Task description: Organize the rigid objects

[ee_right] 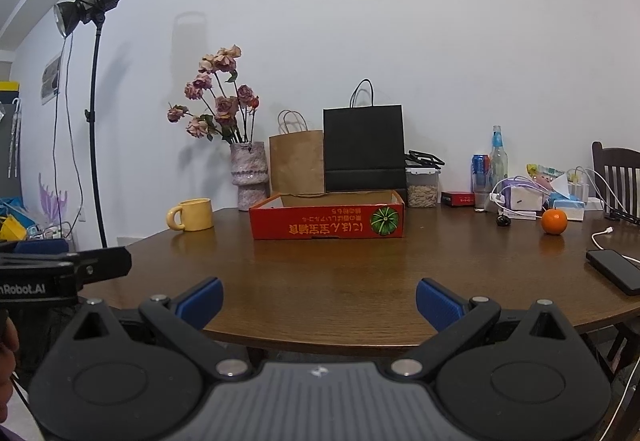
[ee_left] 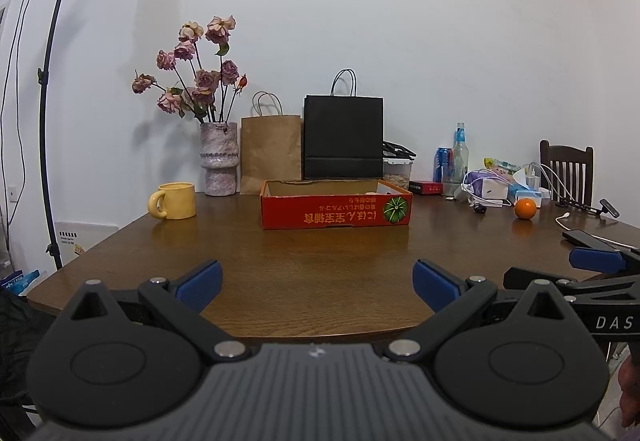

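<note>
A shallow red cardboard box (ee_left: pixel 336 210) (ee_right: pixel 326 221) with a pumpkin print sits in the middle of the brown wooden table (ee_left: pixel 304 261) (ee_right: pixel 320 273). A yellow mug (ee_left: pixel 173 201) (ee_right: pixel 191 215) stands to its left. An orange (ee_left: pixel 525 209) (ee_right: pixel 554 221) lies to the right. My left gripper (ee_left: pixel 317 283) is open over the table's near edge, nothing between its blue pads. My right gripper (ee_right: pixel 319 301) is open too, beside the left one, equally far from the box. The box's inside is hidden.
Along the wall stand a vase of dried roses (ee_left: pixel 219 165), a brown paper bag (ee_left: pixel 271 153), a black paper bag (ee_left: pixel 343 137), a food container (ee_right: pixel 422 187), a can, a glass bottle (ee_right: pixel 497 165), tissue packs and cables. A phone (ee_right: pixel 616 270) lies at right. A light stand (ee_left: pixel 48 81) and a chair (ee_left: pixel 566 165) flank the table.
</note>
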